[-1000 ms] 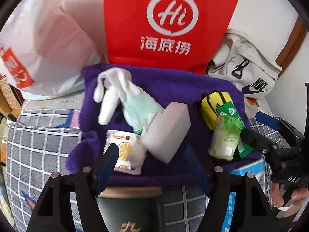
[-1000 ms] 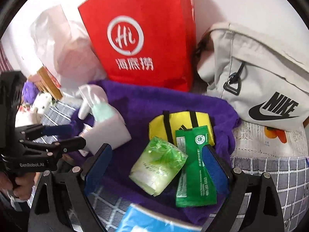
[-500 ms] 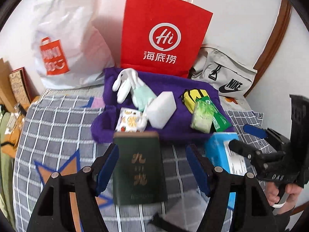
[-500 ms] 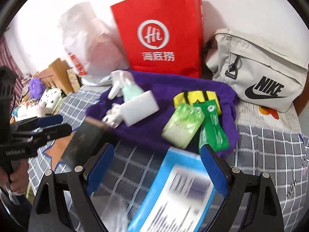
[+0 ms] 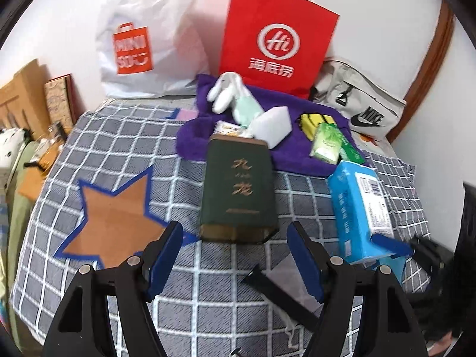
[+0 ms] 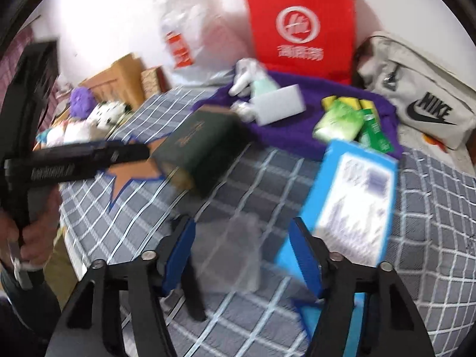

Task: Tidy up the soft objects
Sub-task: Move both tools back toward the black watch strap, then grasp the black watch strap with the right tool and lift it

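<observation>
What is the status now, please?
Both hand-held grippers open, empty: left, right. Soft objects on purple towel. Dark green box ahead of left.

- Right wrist view smeared by motion: print on the blue pack (image 6: 354, 196) unreadable.
- Red bag (image 6: 300, 23) logo there, just a blur.
- A pale see-through thing (image 6: 229, 253) between the right gripper's fingers; can't tell what.
- Snack packet (image 5: 227, 127) mostly hidden behind the green box (image 5: 238, 187).
- Right gripper (image 5: 395, 248) cut off at the left view's edge.
</observation>
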Motion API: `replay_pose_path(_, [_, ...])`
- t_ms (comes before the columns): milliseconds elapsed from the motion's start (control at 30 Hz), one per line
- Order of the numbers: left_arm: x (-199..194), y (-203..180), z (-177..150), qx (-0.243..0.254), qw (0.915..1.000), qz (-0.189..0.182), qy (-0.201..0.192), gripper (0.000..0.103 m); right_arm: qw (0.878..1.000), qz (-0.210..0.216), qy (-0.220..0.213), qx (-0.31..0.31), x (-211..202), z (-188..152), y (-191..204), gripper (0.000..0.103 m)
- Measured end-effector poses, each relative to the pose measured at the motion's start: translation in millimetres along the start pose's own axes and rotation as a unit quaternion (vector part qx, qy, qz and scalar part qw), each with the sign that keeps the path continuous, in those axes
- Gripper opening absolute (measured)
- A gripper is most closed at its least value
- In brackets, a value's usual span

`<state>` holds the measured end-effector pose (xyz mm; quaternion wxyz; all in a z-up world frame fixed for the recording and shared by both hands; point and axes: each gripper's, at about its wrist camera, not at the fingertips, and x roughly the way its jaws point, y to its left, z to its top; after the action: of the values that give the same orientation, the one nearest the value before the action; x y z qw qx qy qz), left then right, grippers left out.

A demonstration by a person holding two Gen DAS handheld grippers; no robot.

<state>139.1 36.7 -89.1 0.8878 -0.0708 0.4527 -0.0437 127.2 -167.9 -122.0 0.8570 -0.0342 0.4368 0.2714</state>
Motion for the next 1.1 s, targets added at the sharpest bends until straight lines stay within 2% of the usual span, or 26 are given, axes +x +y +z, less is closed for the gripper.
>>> replay_pose_path(133, [-3.2, 12.2, -13.8, -0.015, 0.9999, -0.003, -0.002, 0.071, 0.999, 0.010, 0.025, -0.038, 17.5, -18.3, 26.4, 0.040])
replay_pose_path(300, [-2.9, 26.9, -31.5, -0.020, 0.9998, 0.004, 0.001, 0.071, 0.997, 0.029, 0.042, -0.057, 40.1, -30.5, 44.4, 0.036])
replay_pose_path(467, [-1.9, 40.0, -43.3, -0.031, 0.9995, 0.001, 0.004, 0.071, 0.996, 0.016, 0.058, -0.065, 59.4, -33.3, 48.9, 0.036])
replay_pose_path(600, [0.0, 45.0, -45.7, -0.029, 0.9996, -0.006, 0.004, 0.071, 0.996, 0.006, 0.052, -0.068, 65.8, -31.7, 52.2, 0.035])
replay_pose_path(667, [1.9, 46.3, -45.5, -0.031, 0.9995, -0.006, 0.005, 0.071, 0.996, 0.007, 0.047, -0.072, 69.3, -29.2, 56.3, 0.023])
replay_pose_path(700, [3.1, 47.1, -45.1, -0.032, 0.9994, -0.008, 0.006, 0.071, 0.996, 0.007, 0.043, -0.075, 70.0, -28.3, 58.0, 0.020])
replay_pose_path(967, [2.4, 52.3, -44.5, -0.040, 0.9990, -0.020, 0.009, 0.071, 0.998, 0.014, 0.001, -0.058, 36.9, -19.6, 51.8, 0.020])
replay_pose_path(1100, [5.4, 44.3, -47.6, -0.031, 0.9992, -0.020, 0.017, 0.071, 0.999, -0.014, -0.001, -0.035, 18.3, -27.1, 36.2, 0.020])
